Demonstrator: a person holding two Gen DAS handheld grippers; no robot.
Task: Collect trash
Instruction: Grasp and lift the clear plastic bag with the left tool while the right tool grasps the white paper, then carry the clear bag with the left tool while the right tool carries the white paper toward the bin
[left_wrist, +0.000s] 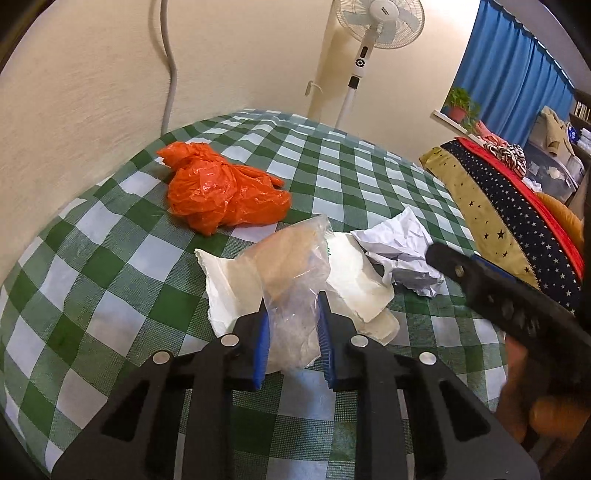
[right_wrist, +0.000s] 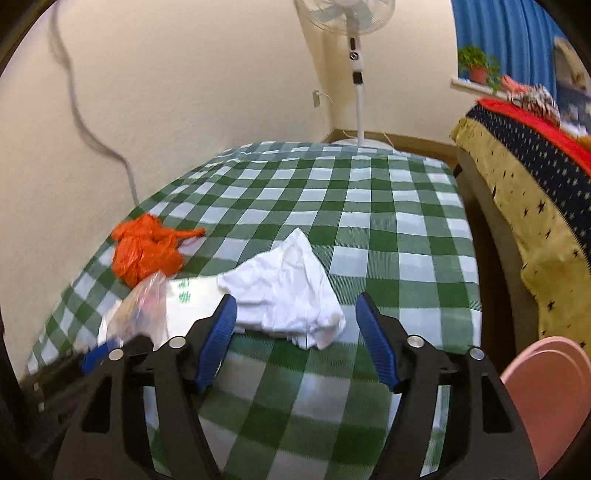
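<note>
Left gripper (left_wrist: 291, 306): clenched on clear plastic bag (left_wrist: 295, 266), lying on white wrapper (left_wrist: 354, 284).
Right gripper (right_wrist: 295, 308): spread wide, empty, just above crumpled paper (right_wrist: 288, 288).
Orange bag (left_wrist: 221, 188): on checked tablecloth (left_wrist: 110, 258), near wall.

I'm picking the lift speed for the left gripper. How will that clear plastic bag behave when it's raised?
The clear bag looks thin and crinkled, so it will probably sag and flop. It seems nearly empty, so likely very light. The left gripper straddles only one end; the glossy film might slip or drag the white wrapper beneath.
</note>
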